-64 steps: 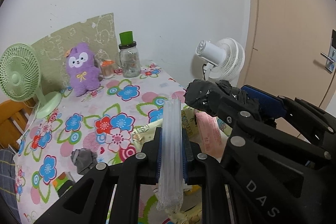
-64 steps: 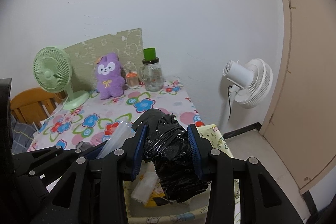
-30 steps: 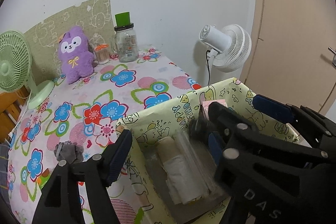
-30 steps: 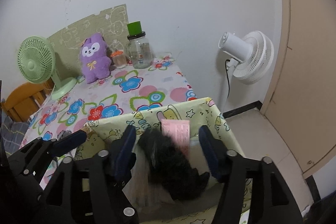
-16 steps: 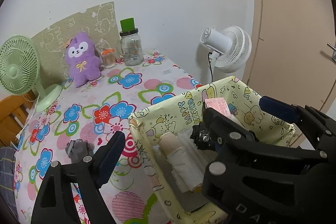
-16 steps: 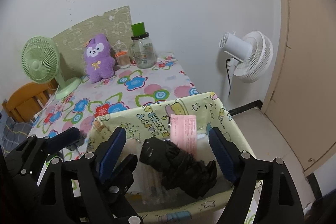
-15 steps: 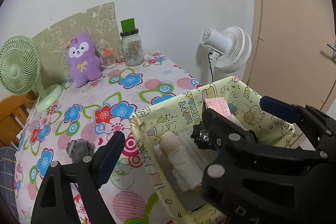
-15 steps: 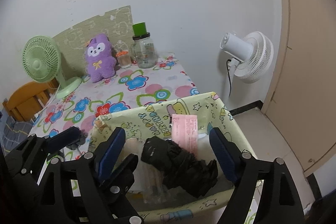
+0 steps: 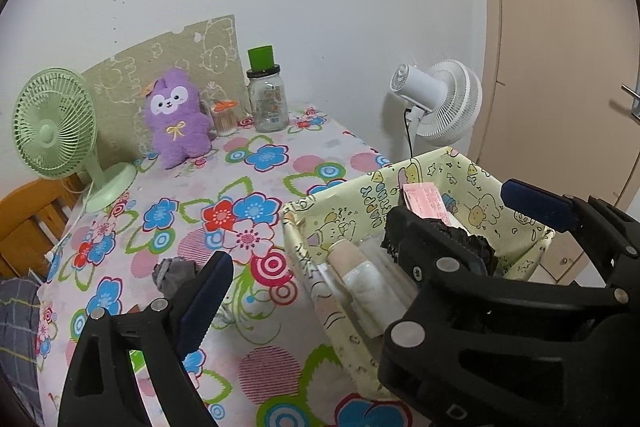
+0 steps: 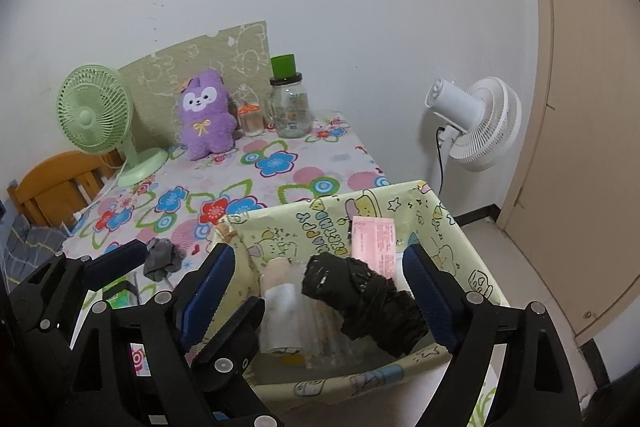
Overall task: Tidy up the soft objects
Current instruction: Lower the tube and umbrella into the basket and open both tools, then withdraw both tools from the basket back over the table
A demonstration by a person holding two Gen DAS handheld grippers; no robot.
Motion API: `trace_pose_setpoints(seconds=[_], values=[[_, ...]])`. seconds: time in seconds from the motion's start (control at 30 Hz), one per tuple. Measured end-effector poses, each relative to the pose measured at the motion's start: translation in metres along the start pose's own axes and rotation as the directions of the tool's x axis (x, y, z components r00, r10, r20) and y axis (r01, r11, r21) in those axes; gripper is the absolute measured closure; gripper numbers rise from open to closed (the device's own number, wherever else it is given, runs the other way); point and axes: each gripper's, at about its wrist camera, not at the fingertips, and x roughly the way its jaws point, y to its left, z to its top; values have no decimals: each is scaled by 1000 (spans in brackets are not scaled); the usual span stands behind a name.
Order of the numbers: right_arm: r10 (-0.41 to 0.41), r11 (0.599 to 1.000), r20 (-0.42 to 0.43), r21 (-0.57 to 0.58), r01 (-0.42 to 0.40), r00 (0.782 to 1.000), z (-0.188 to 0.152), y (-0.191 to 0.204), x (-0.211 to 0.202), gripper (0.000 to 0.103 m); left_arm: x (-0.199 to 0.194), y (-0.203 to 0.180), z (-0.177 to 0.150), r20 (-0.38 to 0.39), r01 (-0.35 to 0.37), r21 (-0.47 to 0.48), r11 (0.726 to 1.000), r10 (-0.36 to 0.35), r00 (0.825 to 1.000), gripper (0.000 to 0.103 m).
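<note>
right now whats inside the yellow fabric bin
The yellow bin holds a black crumpled bag roll, a pink packet, a beige-and-white roll and clear plastic. The bin's bottom is covered.

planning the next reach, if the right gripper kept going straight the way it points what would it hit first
Most likely the black plastic-wrapped bundle lying in the yellow cartoon-print basket. The right gripper has open jaws, just widened, that straddle the bundle without touching it. Depth is uncertain, so it could slip past onto the clear bags beside it.
</note>
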Motion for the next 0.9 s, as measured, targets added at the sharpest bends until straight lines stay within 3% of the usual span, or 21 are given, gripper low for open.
trace_pose_setpoints(seconds=[0.9], values=[[6,998,88,-59,0,996,-6,45,-45,10,-50,28,-16,80,-44,-17,999,45,996,0]])
